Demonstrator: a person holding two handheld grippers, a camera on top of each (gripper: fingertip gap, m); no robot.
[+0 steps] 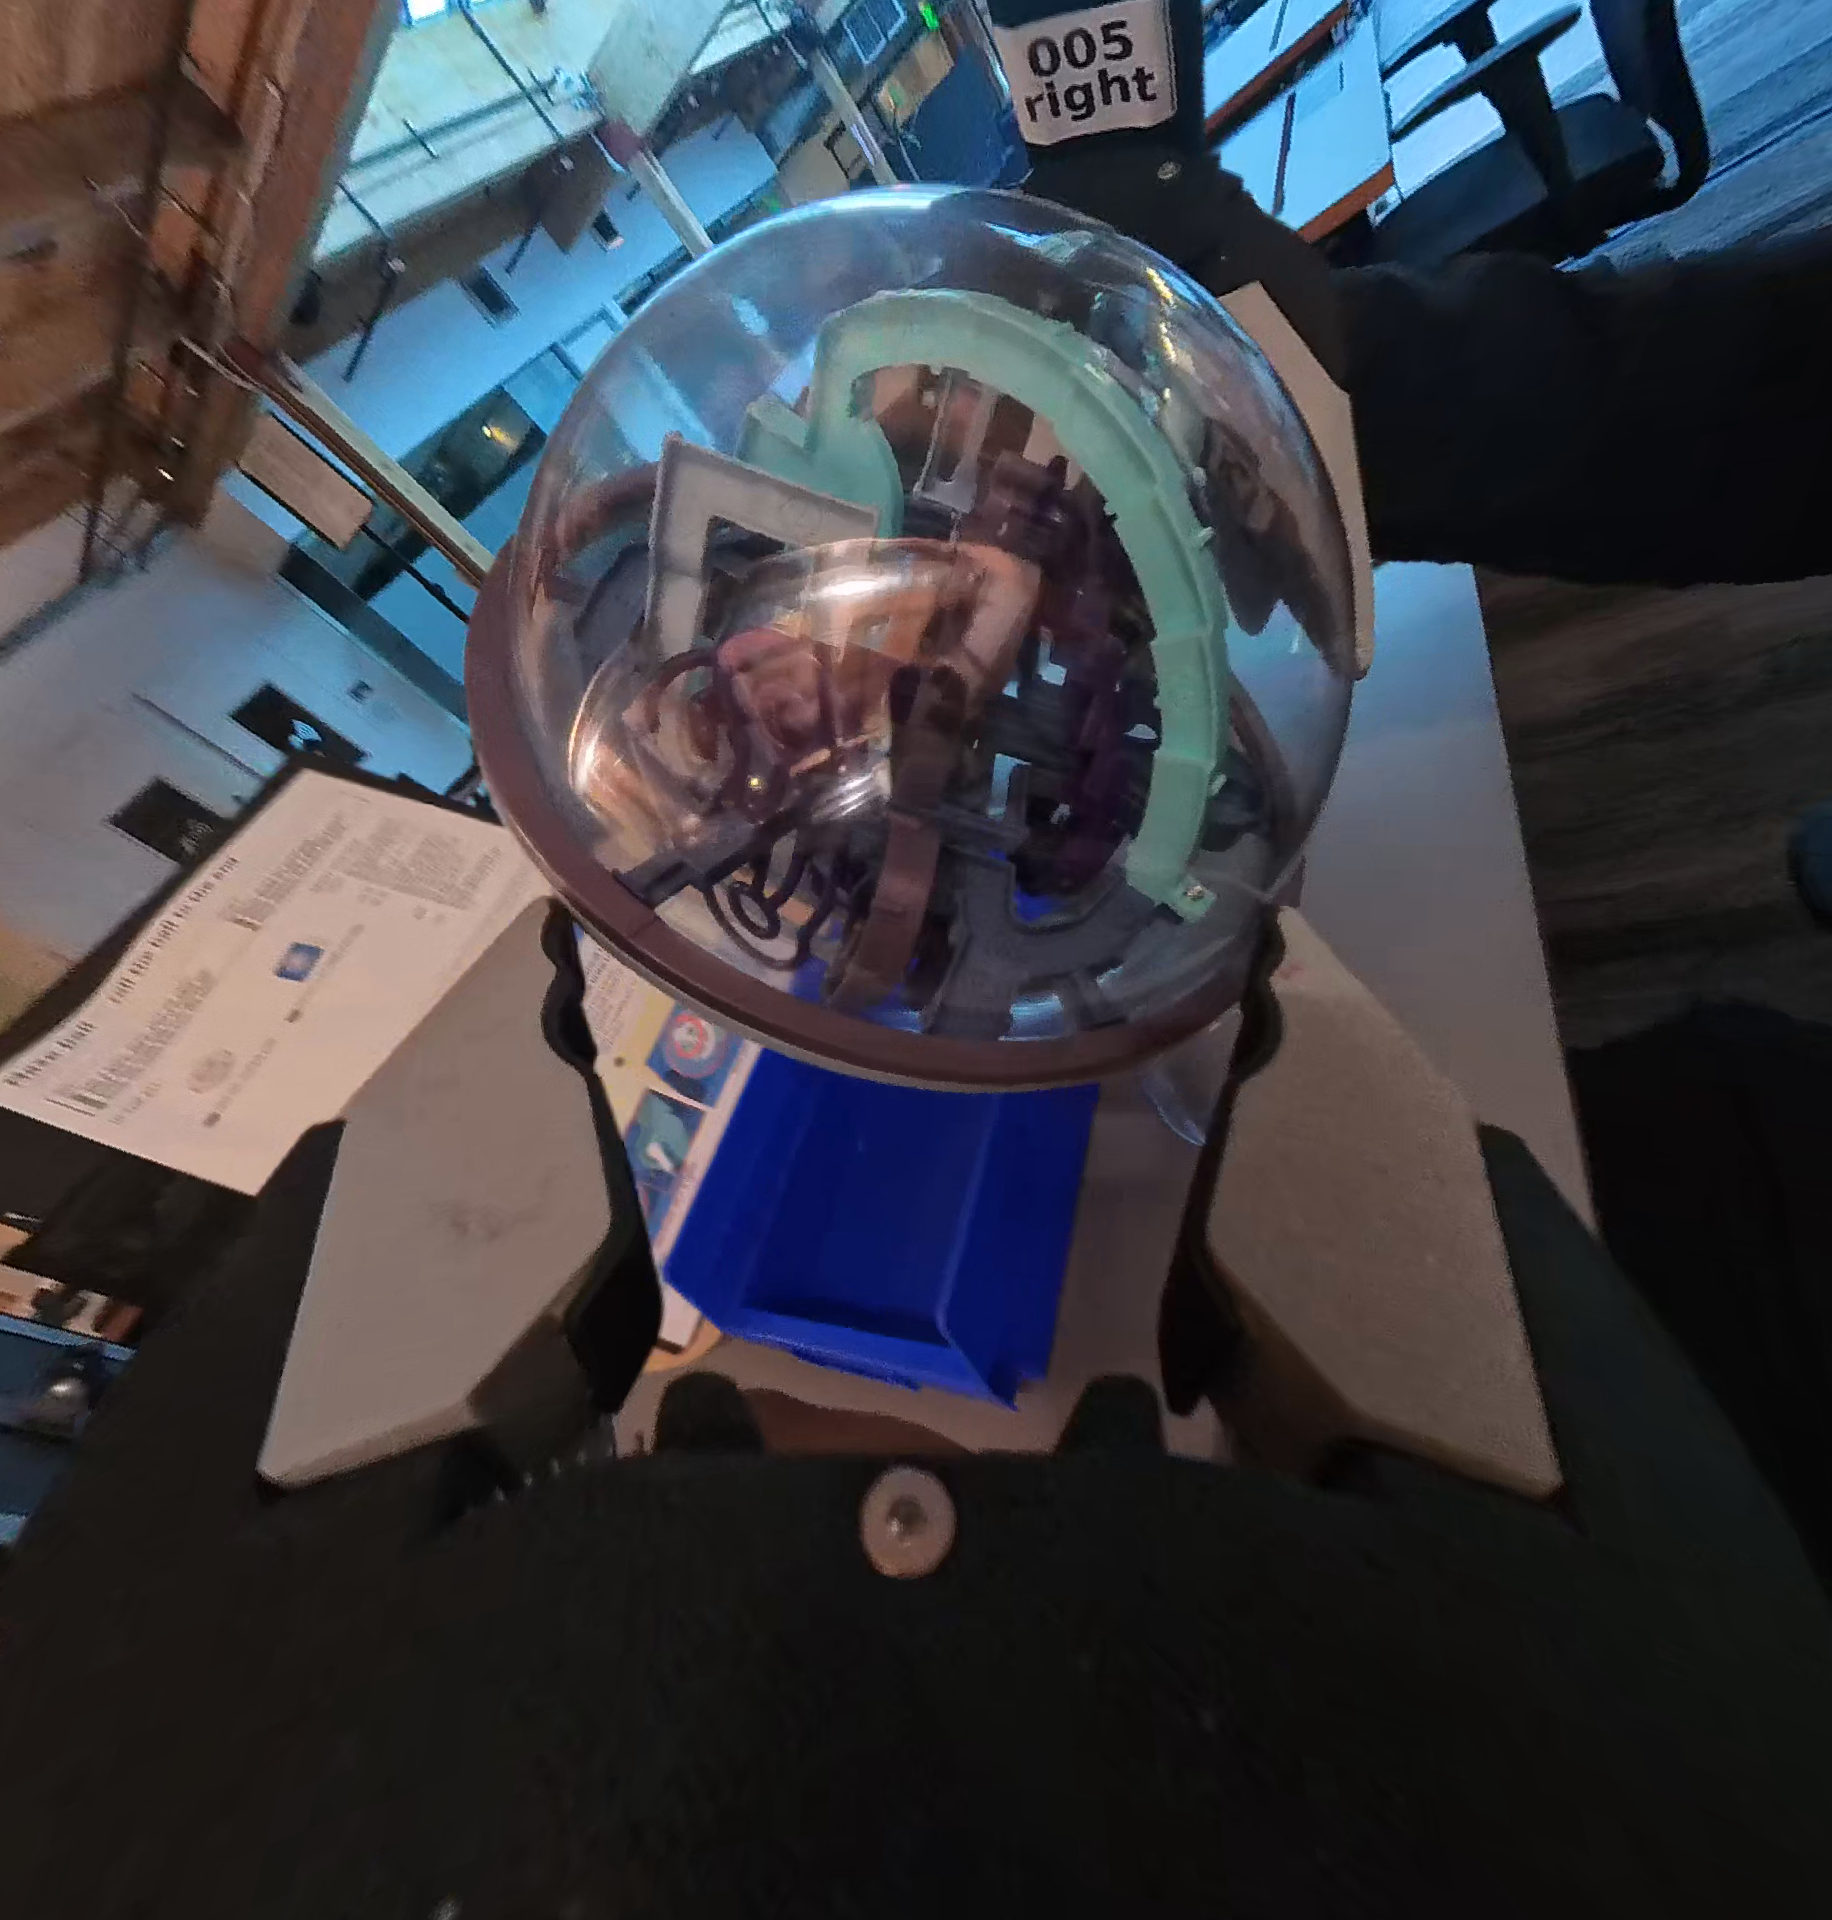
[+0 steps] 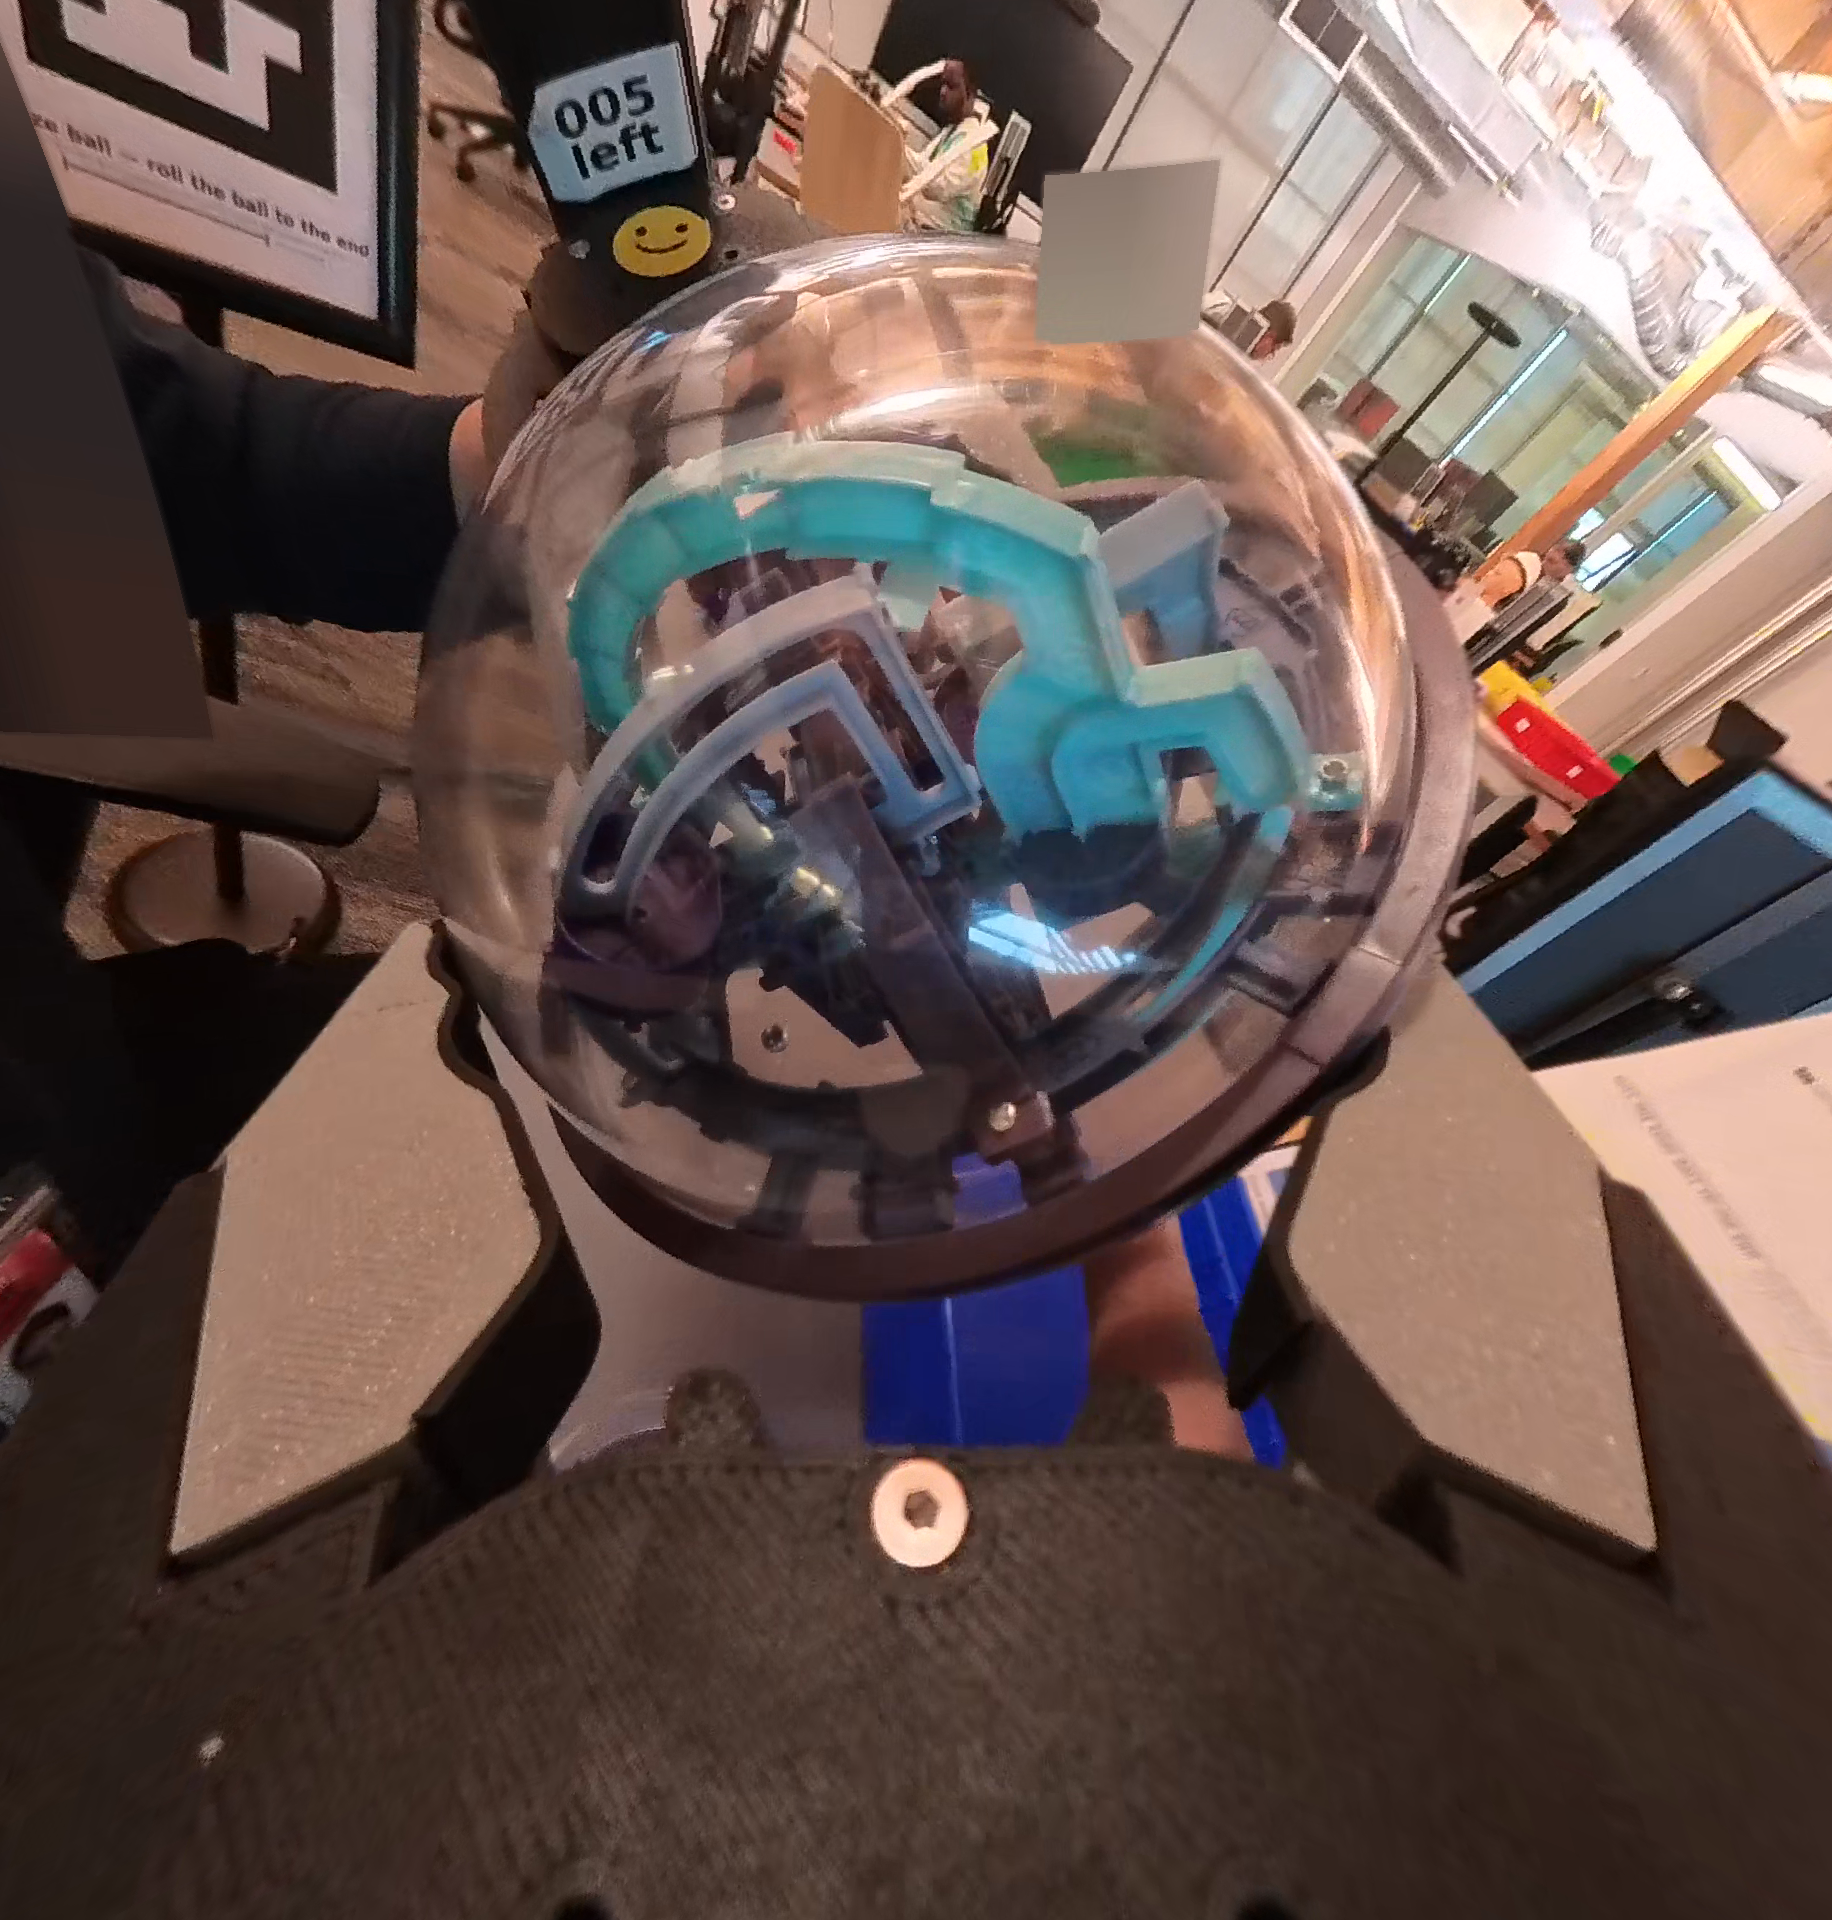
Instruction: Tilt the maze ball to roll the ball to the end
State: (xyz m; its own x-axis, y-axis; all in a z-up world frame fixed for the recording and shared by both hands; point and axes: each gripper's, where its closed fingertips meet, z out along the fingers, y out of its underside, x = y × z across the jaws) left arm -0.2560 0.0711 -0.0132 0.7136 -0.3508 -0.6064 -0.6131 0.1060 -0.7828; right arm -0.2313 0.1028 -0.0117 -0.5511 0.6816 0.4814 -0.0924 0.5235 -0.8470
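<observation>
The maze ball (image 1: 917, 644) is lifted clear of the table (image 1: 1514, 831), clamped between two grippers that face each other across it. A sphere has no long axis, but its dark equator band (image 1: 538, 810) is a guide: in the left wrist view the band runs low and slants, with the clear dome turned up toward the camera, so the ball is tilted.

The left gripper (image 1: 907, 935) grasps the ball with both fingers pressed at the band, one on each side. The right gripper (image 2: 907, 997) grips it the same way, its fingers (image 2: 455, 997) against the lower flanks of the shell.

The left wrist view shows a pale green curved track (image 1: 1182, 582) inside, a blue bin (image 1: 870, 1226) on the table directly below the ball, and a printed sheet (image 1: 268, 935) toward the table's left edge. The right wrist view shows the track as turquoise (image 2: 1047, 644) with a grey-blue track (image 2: 818, 717) beside it, and a hand (image 2: 507, 384) on the far gripper's handle, with a dark sleeve (image 2: 299, 468) reaching in from the left. The small ball inside cannot be picked out with certainty.
</observation>
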